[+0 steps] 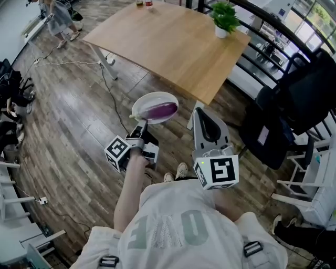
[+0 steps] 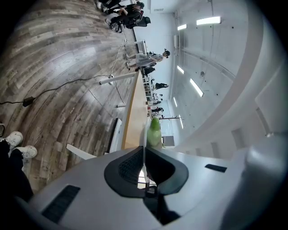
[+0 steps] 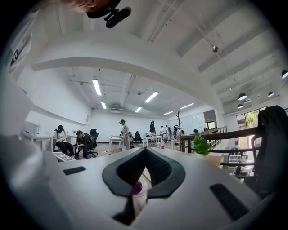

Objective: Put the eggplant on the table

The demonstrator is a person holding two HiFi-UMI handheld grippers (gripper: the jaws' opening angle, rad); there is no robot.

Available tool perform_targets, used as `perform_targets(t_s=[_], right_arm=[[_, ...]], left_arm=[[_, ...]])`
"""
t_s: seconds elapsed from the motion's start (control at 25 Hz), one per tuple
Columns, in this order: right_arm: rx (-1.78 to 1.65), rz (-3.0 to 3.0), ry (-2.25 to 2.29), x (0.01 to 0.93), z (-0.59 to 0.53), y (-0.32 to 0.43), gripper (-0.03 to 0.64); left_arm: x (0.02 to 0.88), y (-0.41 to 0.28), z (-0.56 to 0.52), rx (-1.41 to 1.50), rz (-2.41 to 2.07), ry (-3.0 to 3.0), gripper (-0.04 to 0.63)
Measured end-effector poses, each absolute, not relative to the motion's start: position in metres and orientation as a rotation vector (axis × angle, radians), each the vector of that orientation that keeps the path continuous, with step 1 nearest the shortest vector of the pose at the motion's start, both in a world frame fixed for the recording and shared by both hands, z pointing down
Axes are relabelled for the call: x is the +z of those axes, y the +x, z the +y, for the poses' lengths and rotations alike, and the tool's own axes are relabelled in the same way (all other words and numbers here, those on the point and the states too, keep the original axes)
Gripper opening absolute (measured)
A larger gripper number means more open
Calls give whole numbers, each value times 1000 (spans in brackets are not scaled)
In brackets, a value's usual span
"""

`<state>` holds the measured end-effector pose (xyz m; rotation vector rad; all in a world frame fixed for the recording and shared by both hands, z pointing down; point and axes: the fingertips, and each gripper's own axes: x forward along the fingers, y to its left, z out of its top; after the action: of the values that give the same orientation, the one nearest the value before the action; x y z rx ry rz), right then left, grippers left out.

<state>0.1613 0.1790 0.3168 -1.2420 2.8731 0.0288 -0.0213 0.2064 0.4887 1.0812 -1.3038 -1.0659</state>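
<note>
A purple eggplant lies on a white plate held over the wooden floor, short of the light wood table. My left gripper is rolled on its side and shut on the plate's near rim. In the left gripper view the plate is only a thin edge-on line between the closed jaws. My right gripper hangs just right of the plate, shut and holding nothing. In the right gripper view the eggplant and plate show through the gap behind its closed tips.
A potted green plant stands at the table's far right corner and small bottles at its far edge. A black chair draped with dark clothing stands at the right. A cable crosses the floor. People sit at desks far off.
</note>
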Motion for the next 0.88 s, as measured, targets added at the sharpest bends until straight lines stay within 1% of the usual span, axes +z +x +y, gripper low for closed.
perform_targets(t_s=[0.28, 0.6, 0.88], right_arm=[[-32, 2833, -1253, 319, 160, 163, 18], [-65, 2810, -1253, 332, 138, 182, 18], [-76, 2846, -1234, 344, 122, 170, 18]], left_arm=[[484, -31, 192, -1081, -1317, 1078, 18], [483, -24, 166, -1091, -1325, 1104, 18], [494, -40, 142, -1101, -1321, 1072, 18]])
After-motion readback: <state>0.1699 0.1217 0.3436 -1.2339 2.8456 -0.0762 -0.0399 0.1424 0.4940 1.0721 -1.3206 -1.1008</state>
